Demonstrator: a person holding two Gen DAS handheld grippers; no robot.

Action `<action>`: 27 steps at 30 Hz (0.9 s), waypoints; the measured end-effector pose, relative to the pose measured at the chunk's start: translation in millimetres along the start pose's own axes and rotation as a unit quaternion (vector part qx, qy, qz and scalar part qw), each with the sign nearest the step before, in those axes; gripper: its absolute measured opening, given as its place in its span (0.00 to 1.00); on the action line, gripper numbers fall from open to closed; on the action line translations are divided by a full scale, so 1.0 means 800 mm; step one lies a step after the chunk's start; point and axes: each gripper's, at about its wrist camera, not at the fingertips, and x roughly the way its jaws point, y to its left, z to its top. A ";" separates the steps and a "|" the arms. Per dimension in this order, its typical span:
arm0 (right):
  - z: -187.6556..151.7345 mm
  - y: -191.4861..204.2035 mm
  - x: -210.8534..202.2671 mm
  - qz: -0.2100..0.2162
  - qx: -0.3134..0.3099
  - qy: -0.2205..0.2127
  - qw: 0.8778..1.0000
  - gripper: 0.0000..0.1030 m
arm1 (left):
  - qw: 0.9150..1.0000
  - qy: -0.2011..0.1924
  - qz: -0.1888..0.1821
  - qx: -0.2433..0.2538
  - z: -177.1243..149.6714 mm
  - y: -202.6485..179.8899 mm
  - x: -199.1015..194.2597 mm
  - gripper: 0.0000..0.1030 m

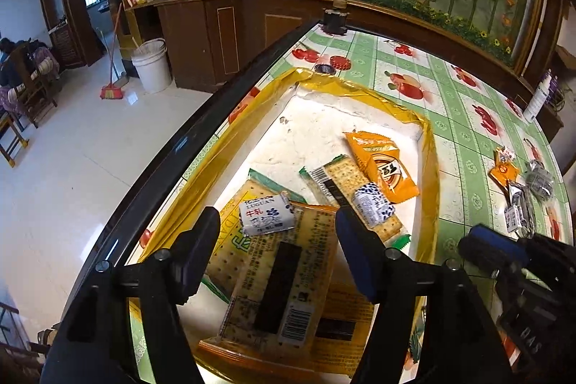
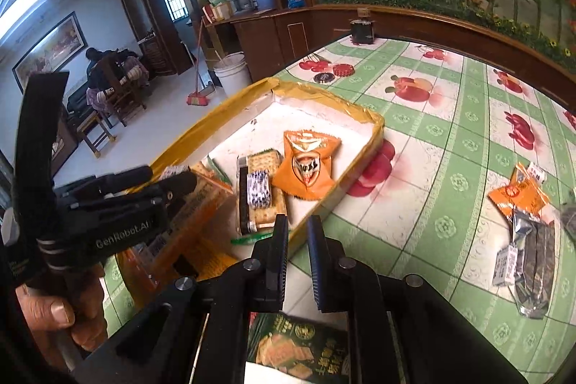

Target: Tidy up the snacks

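**Six snack packets counted in the yellow-rimmed tray**

Six packets lie inside the tray [image 1: 430, 168] in the left wrist view: two small white candies, one [image 1: 266, 214] reading "LUGUAN", the other [image 1: 372, 204] on a long cracker pack [image 1: 345, 182]; one orange pouch [image 1: 381, 168] toward the tray's far right wall; and two flat cracker packs [image 1: 284, 283] at its near end. The left gripper [image 1: 277, 222] hangs over the tray with its jaws spread and nothing pinched between them. Right of the tray, a loose cluster of small packets [image 1: 518, 193] sits on the fruit-print tablecloth [image 1: 464, 117].

From the right wrist view, the right gripper [image 2: 297, 222] hovers at the tray's [image 2: 374, 128] near right edge, jaws almost pressed together with only a narrow empty gap. The left gripper's body reads "GenRobot.AI", held by a hand [image 2: 61, 315]. Well right of the tray lie one orange packet [image 2: 518, 196], one dark foil packet [image 2: 532, 261] and one small white candy [image 2: 507, 265]. A green cracker pack [image 2: 298, 344] shows beneath the gripper.
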 end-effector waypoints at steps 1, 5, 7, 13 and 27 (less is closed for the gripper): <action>-0.005 -0.001 -0.002 0.003 -0.002 0.003 1.000 0.21 | 1.000 -0.003 0.000 0.004 0.000 -0.003 -0.003 0.66; -0.035 -0.007 -0.010 0.025 -0.004 0.022 0.999 0.42 | 1.000 -0.013 -0.002 0.013 0.000 -0.012 -0.013 0.75; -0.047 -0.013 -0.012 0.019 -0.002 0.027 0.999 0.44 | 1.000 -0.013 -0.006 0.014 0.000 -0.016 -0.016 0.75; -0.074 -0.014 -0.017 0.034 -0.018 0.045 0.998 0.59 | 0.999 -0.012 -0.022 0.025 -0.006 -0.027 -0.031 0.75; -0.081 0.025 0.022 0.040 -0.198 0.104 0.974 0.80 | 0.999 0.006 -0.037 0.020 -0.018 -0.026 -0.037 0.75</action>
